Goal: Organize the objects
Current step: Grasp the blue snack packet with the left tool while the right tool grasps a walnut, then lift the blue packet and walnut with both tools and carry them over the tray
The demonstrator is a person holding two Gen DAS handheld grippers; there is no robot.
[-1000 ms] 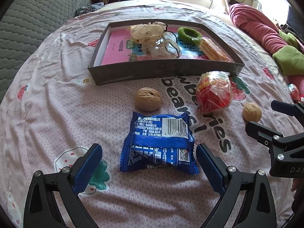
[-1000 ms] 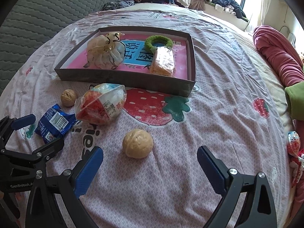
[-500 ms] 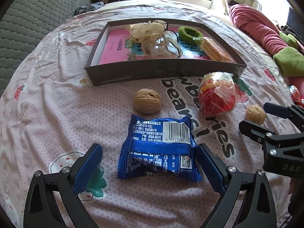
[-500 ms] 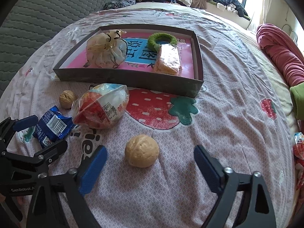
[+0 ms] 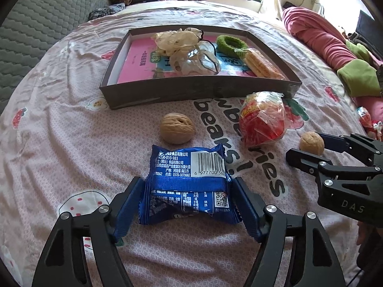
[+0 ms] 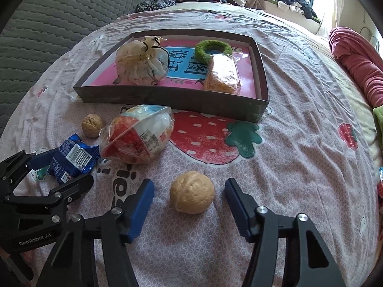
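Observation:
On the strawberry-print bedspread lies a blue snack packet (image 5: 189, 181). My left gripper (image 5: 188, 198) straddles it, its jaws closing, and the blue pads (image 5: 130, 205) press the packet's two sides. A walnut (image 6: 191, 192) sits between the fingers of my right gripper (image 6: 189, 191). Those jaws are closing too, with a small gap left on each side of the nut. Behind stand a second walnut (image 5: 177, 131), a red-and-clear snack bag (image 5: 262, 119) and a dark tray (image 5: 191, 95). The tray holds a sheer pouch (image 5: 189, 50), a green ring (image 5: 231, 44) and an orange snack pack (image 5: 262, 64).
A grey quilted cushion (image 5: 36, 24) borders the bed on the left. A rolled pink blanket (image 5: 318, 33) and green cloth (image 5: 359, 79) lie on the right, with small sweets (image 5: 365, 119) beside them. Clothes are piled by the far window.
Both pairs of jaws have narrowed. The left pads have come in against the blue packet, which now looks squeezed. The right fingers have drawn in around the walnut. Neither hand has shifted much.

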